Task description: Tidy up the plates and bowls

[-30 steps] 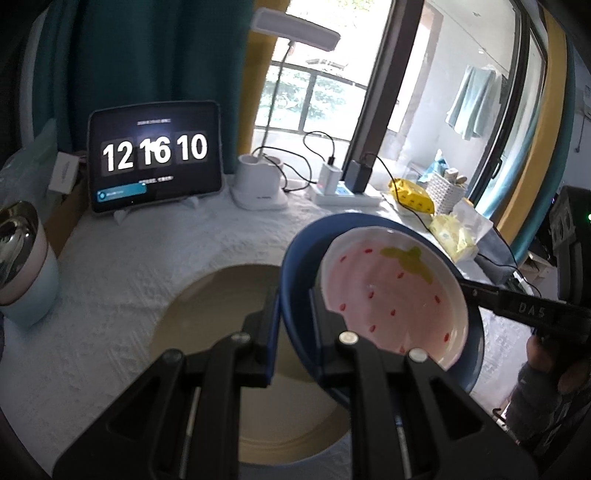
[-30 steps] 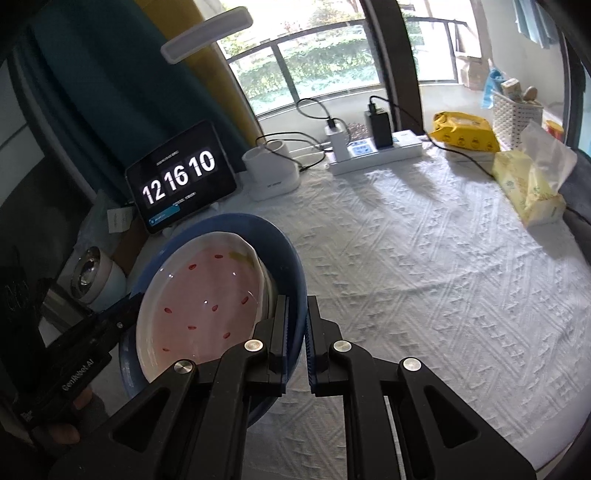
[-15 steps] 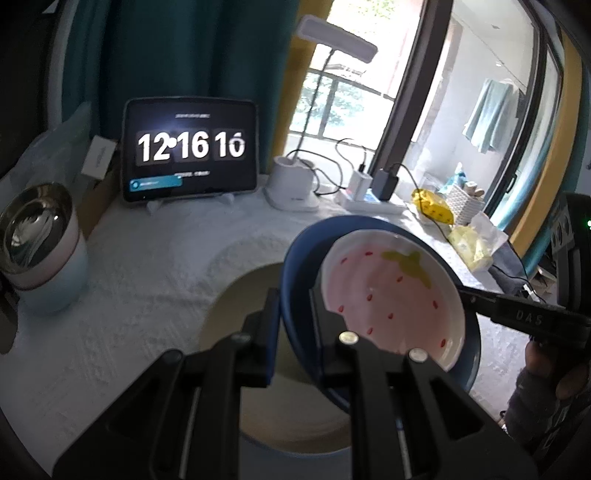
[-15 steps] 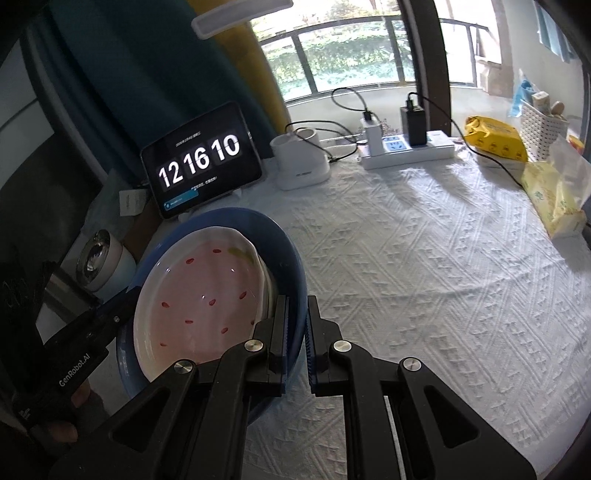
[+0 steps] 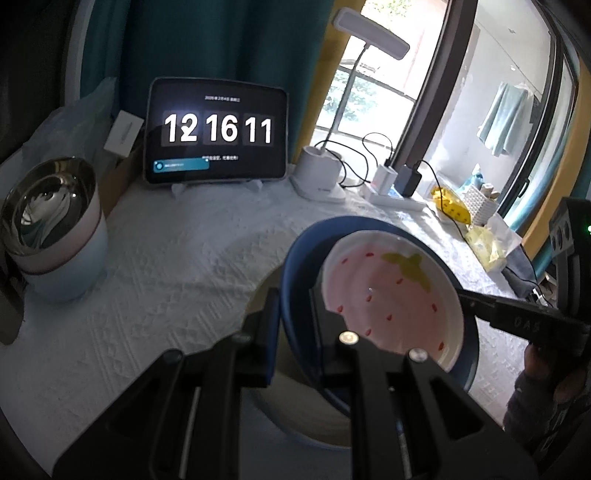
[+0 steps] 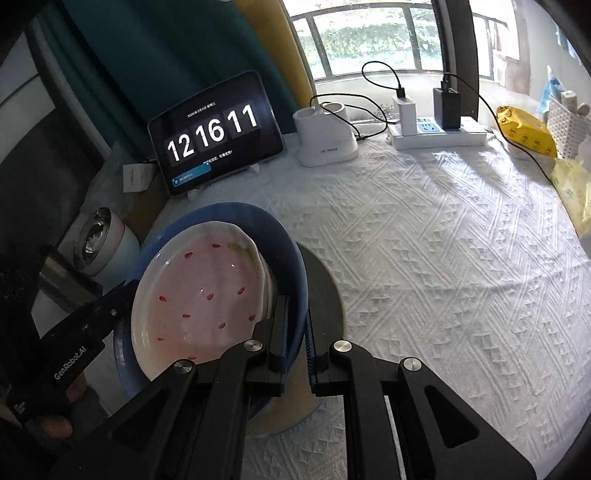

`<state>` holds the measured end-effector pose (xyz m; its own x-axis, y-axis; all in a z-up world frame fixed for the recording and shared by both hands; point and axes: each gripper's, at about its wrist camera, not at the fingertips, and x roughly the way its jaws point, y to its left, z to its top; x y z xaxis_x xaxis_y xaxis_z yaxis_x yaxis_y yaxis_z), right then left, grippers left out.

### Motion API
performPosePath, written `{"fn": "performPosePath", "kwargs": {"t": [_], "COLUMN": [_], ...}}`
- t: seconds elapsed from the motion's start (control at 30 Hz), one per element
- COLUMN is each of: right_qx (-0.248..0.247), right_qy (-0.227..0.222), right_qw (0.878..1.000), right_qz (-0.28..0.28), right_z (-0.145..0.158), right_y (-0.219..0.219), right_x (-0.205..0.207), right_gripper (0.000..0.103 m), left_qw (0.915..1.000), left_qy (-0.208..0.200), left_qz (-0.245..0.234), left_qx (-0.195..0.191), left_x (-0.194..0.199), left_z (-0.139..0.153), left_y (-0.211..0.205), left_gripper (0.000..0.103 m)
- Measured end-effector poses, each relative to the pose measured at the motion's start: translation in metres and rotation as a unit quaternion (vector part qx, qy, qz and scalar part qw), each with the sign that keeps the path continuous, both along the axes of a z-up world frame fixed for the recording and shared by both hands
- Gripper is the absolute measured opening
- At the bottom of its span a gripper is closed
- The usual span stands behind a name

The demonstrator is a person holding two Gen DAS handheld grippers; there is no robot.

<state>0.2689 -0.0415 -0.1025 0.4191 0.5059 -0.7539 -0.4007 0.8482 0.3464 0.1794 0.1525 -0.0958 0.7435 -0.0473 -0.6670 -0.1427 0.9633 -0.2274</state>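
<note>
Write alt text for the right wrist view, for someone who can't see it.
Two black tools grip opposite rims of a blue bowl with a pink strawberry dish nested inside, held over a tan plate on a white tablecloth. Behind stands a tablet clock reading 12:16:11, beside a white lamp base and a power strip.

Daylight pours in from the window (image 6: 373, 33) at the back, blown out nearly white in the left wrist view. The white tablecloth (image 6: 443, 240) is bright on the right, dim toward the teal curtain (image 5: 221, 44). The tablet (image 5: 218, 129) glows sharply. Fisheye bending darkens every corner (the left view is slightly soft), and a shadow lies under the blue plate (image 6: 295, 258).
</note>
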Motion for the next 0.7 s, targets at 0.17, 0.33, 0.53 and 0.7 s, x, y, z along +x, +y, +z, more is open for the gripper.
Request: {"fn": "performPosePath", "kwargs": {"t": [0.17,0.33,0.53,0.7], "right_qx": [-0.006,-0.013,-0.023,-0.039], "right_qy": [-0.001,-0.008,-0.019,-0.033], "right_qw": [1.000,1.000,0.999,0.999], "right_qz": [0.000,-0.005,-0.014,-0.013], "right_z": [0.000,0.000,0.001,0.002], "right_y": [0.002,0.004,0.004,0.007], "right_x": [0.000,-0.002,-0.006,-0.011], "right_gripper": [0.012,0.012,0.012,0.014], "left_qw": [1.0000,0.9998,0.9974,0.9960], "left_qy": [-0.003,-0.003,-0.004,-0.008], "left_qz": [-0.003,-0.003,-0.001,0.004], "left_qx": [0.000,0.019,0.072,0.089], "left_x": [0.000,-0.001,-0.005,-0.009], "left_z": [-0.001,-0.001,0.002,0.005], "left_y": [0.001,-0.002,-0.012,-0.015], "left_gripper": [0.015,0.017,0.018,0.020]}}
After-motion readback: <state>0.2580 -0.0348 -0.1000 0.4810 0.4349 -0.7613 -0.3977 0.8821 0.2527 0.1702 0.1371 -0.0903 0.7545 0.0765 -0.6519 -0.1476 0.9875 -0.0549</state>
